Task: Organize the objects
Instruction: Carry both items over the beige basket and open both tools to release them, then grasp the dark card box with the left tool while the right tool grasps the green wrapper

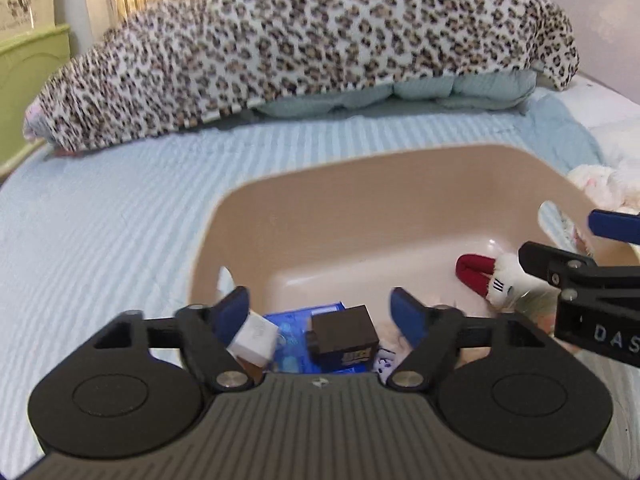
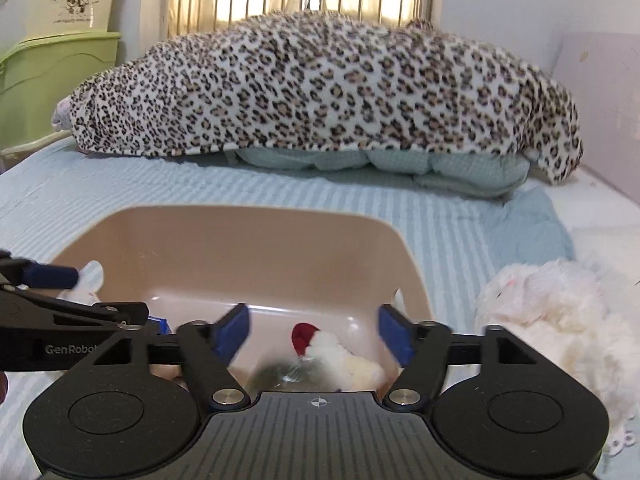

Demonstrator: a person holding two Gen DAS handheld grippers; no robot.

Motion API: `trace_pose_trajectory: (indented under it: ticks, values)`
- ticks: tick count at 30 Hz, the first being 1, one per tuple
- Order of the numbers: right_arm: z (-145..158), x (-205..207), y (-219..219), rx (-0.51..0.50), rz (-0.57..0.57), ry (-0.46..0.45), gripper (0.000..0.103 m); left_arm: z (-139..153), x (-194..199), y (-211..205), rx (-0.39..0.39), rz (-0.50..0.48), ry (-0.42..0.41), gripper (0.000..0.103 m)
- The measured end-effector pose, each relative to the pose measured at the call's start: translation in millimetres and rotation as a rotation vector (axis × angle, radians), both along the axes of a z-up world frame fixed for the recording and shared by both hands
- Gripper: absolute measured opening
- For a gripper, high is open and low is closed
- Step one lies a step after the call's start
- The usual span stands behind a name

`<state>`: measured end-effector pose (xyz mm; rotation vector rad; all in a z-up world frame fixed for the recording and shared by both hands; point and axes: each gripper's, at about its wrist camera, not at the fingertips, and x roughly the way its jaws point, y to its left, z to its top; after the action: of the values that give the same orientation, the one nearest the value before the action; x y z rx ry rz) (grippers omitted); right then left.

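Note:
A beige plastic basin [image 1: 360, 208] [image 2: 248, 236] sits on the bed. My left gripper [image 1: 320, 316] is open over its near left part. Below it lie a small white box [image 1: 256, 338], a dark brown box [image 1: 344, 334] and a blue packet [image 1: 296, 320]. The white box touches the left finger. My right gripper [image 2: 314, 332] is open over the near right part of the basin, above a red and white plush toy [image 2: 320, 344] [image 1: 484, 274]. Neither gripper holds anything. The right gripper shows at the right edge of the left wrist view [image 1: 580, 252].
A leopard-print blanket [image 1: 304, 52] [image 2: 328, 84] lies over pale green pillows at the head of the bed. A fluffy white plush [image 2: 560, 320] lies right of the basin. Green and cream storage boxes [image 2: 56, 60] stand at the left. The bedsheet [image 1: 100, 220] is light blue striped.

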<state>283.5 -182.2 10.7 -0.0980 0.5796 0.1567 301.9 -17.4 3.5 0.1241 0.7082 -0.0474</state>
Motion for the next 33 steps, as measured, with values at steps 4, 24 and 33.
trace_pose_trajectory:
  ticks: [4, 24, 33]
  values:
    - [21, -21, -6, 0.030, -0.004, -0.040, 0.103, 17, -16, 2, -0.008, -0.003, -0.018, 0.091]
    - [-6, -102, -29, -0.015, -0.025, 0.025, 0.103, 1, -101, 4, -0.029, -0.003, 0.052, 0.093]
    - [-49, -96, -37, -0.013, -0.029, 0.130, 0.103, -43, -93, -4, -0.027, -0.003, 0.144, 0.093]
